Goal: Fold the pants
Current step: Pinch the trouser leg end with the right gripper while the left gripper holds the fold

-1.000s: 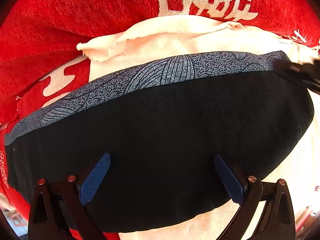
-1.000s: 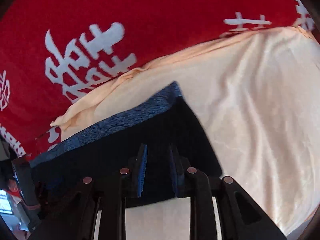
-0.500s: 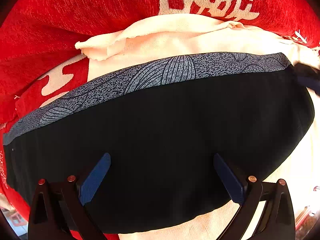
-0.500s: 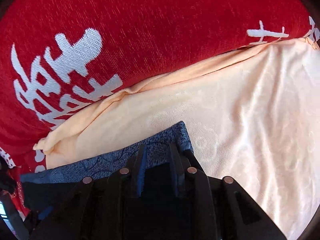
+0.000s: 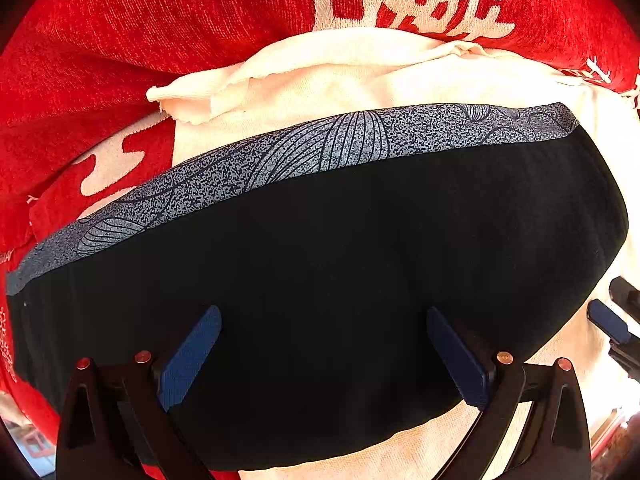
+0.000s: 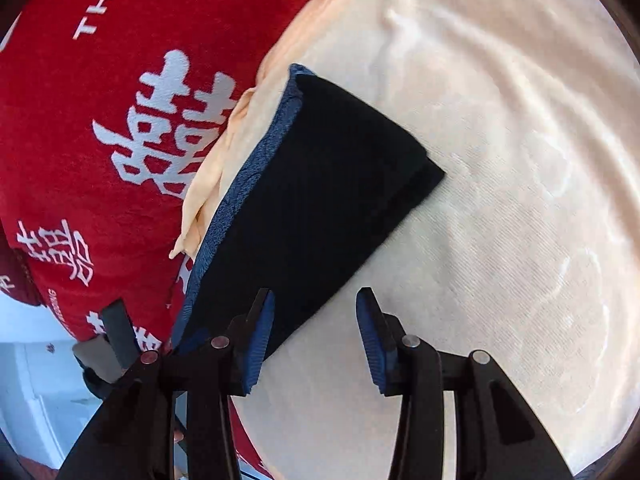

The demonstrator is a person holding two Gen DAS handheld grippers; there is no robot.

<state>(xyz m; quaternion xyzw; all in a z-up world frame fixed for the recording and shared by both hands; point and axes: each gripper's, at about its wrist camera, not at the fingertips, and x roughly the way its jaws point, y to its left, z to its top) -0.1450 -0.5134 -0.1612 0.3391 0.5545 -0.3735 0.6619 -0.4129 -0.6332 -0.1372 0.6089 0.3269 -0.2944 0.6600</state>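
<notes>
While the left gripper (image 5: pixel 324 356) hangs low over the dark pants (image 5: pixel 320 280) with its fingers (image 5: pixel 192 352) spread wide and nothing between them, the big news comes from the other side: the right gripper (image 6: pixel 316 340) has let go! Half a second ago its fingers were pinched nearly together right at the patterned waistband; now they stand well apart, empty, and pulled back off the end of the garment. One blue finger (image 6: pixel 258 344) still sits just over the near corner of the fabric, the other is out over bare cloth.

And what does that mean? By my reading, a fold has just been laid down. From the right wrist view the pants (image 6: pixel 320 184) lie as a compact dark slab, with a stacked double edge showing at the far corner, so layers are sitting on top of each other. The speckled blue waistband (image 5: pixel 340 148) runs along the edge of the pants nearest the red blanket (image 5: pixel 160 20), flat and straight.

The pants rest on a cream cloth (image 6: pixel 500 200), which itself lies on that red blanket with its white characters. Room to move? Plenty on the side of the pants away from the red blanket, a broad open stretch of cream cloth with only soft wrinkles. On the waistband side things are tighter, with the cream cloth's rumpled hem (image 5: pixel 208 96) bunched up just beyond the band. The right gripper shows at the pants' end in the left view, clear of the fabric.
</notes>
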